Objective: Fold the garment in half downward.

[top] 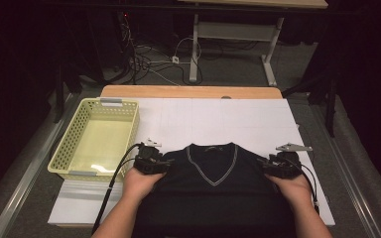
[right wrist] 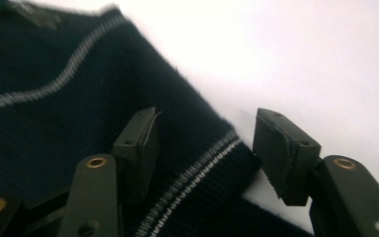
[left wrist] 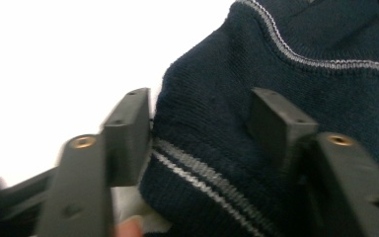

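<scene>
A dark navy V-neck sweater [top: 213, 196] with grey trim lies flat on the white sheet [top: 218, 119], its neck pointing away from me. My left gripper [top: 165, 166] is at its left shoulder. In the left gripper view the jaws [left wrist: 200, 123] straddle that shoulder [left wrist: 212, 98]; one pad [left wrist: 133, 133] touches the striped armhole edge and the other rests over the knit, not pinching it. My right gripper [top: 266, 167] is at the other shoulder. There the jaws [right wrist: 205, 143] stand apart around the striped corner [right wrist: 197, 173], with a gap to the outer pad [right wrist: 276, 153].
A pale yellow perforated basket [top: 104, 104] stands at the left of the table, close to my left gripper. The sheet's far half lies bare up to the wooden table edge [top: 188, 91]. Desk legs and cables are on the floor beyond.
</scene>
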A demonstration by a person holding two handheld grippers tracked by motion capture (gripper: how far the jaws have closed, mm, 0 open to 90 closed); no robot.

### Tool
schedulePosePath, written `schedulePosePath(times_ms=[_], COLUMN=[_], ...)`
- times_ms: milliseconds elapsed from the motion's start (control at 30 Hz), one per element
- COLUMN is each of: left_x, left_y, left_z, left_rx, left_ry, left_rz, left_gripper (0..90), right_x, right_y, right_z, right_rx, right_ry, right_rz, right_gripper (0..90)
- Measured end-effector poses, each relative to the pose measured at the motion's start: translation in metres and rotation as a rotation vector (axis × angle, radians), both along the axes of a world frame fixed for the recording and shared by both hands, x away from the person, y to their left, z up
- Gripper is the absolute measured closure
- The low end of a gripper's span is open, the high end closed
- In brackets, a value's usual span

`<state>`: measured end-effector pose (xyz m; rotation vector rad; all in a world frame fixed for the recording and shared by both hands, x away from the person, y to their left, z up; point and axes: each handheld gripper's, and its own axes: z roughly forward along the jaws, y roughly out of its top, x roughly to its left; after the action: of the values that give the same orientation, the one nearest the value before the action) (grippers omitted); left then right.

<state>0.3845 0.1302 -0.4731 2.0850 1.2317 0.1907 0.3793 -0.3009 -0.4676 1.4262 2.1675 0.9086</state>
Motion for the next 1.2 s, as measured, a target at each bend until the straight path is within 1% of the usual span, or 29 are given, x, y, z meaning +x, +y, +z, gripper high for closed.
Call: schedulePosePath(times_ms=[67,100,167,233,300,367,400,433,500,567,600,667,700,733,800,867,900,1033,1100,1200], left_x=[-0.001,-0.002,-0.003,-0.004,-0.006,-0.007,-0.007,-0.008,-0.01,-0.012,-0.013,-0.018,-0.02,-0.023,-0.031,-0.04,-0.045,-0.065,-0.077,-0.095], left_y=[-0.001,-0.001,-0.002,-0.003,-0.005,-0.006,-0.006,-0.006,-0.005,-0.003,-0.003,-0.001,0.0,0.002,0.005,0.007,0.008,0.014,0.016,0.018], left_z=[0.0,0.0,0.0,-0.001,-0.002,-0.002,-0.002,-0.001,0.001,0.005,0.009,0.016,0.02,0.024,0.031,0.037,0.04,0.049,0.051,0.048], left_rx=[0.004,0.012,0.016,0.012,0.014,0.015,0.016,0.011,0.0,-0.019,-0.025,-0.025,-0.028,-0.031,-0.038,-0.039,-0.032,-0.055,-0.058,-0.062], left_ry=[-0.006,-0.01,-0.014,-0.018,-0.027,-0.037,-0.044,-0.047,-0.064,-0.088,-0.103,-0.137,-0.143,-0.156,-0.177,-0.197,-0.203,-0.232,-0.24,-0.239], left_rz=[-0.006,-0.01,-0.026,-0.046,-0.056,-0.064,-0.068,-0.07,-0.07,-0.073,-0.075,-0.082,-0.086,-0.091,-0.106,-0.124,-0.132,-0.175,-0.198,-0.23], left_gripper=[50.5,52.9,60.3,67.6,72.4,74.8,75.1,75.1,75.1,75.4,75.5,75.9,76.0,76.0,76.0,76.0,76.0,75.8,75.7,75.2], right_x=[0.0,0.0,0.0,-0.001,-0.002,-0.002,-0.003,-0.003,-0.005,-0.008,-0.009,-0.013,-0.016,-0.019,-0.026,-0.036,-0.041,-0.062,-0.073,-0.091], right_y=[0.003,0.003,0.004,0.004,0.003,0.002,0.003,0.003,0.004,0.005,0.005,0.004,0.003,0.003,0.002,-0.001,-0.002,-0.009,-0.012,-0.016], right_z=[0.0,0.0,-0.001,0.0,0.0,0.0,0.0,-0.001,-0.001,-0.002,0.0,0.006,0.01,0.014,0.021,0.028,0.03,0.038,0.04,0.043], right_rx=[-0.031,-0.034,-0.037,-0.033,-0.027,-0.022,-0.014,-0.004,-0.015,-0.02,-0.011,0.005,0.018,0.03,0.031,0.045,0.048,0.069,0.08,0.093], right_ry=[0.009,0.01,0.009,0.011,0.01,0.013,0.012,0.008,-0.01,-0.033,-0.037,-0.077,-0.093,-0.105,-0.139,-0.164,-0.177,-0.214,-0.231,-0.25], right_rz=[0.002,0.001,-0.004,0.006,0.013,0.029,0.04,0.055,0.073,0.08,0.08,0.079,0.081,0.086,0.095,0.103,0.107,0.119,0.129,0.14], right_gripper=[43.8,44.2,46.4,51.0,57.6,65.5,71.2,74.5,77.3,78.1,78.1,78.1,78.1,78.1,78.0,78.0,78.0,77.8,77.8,77.7])
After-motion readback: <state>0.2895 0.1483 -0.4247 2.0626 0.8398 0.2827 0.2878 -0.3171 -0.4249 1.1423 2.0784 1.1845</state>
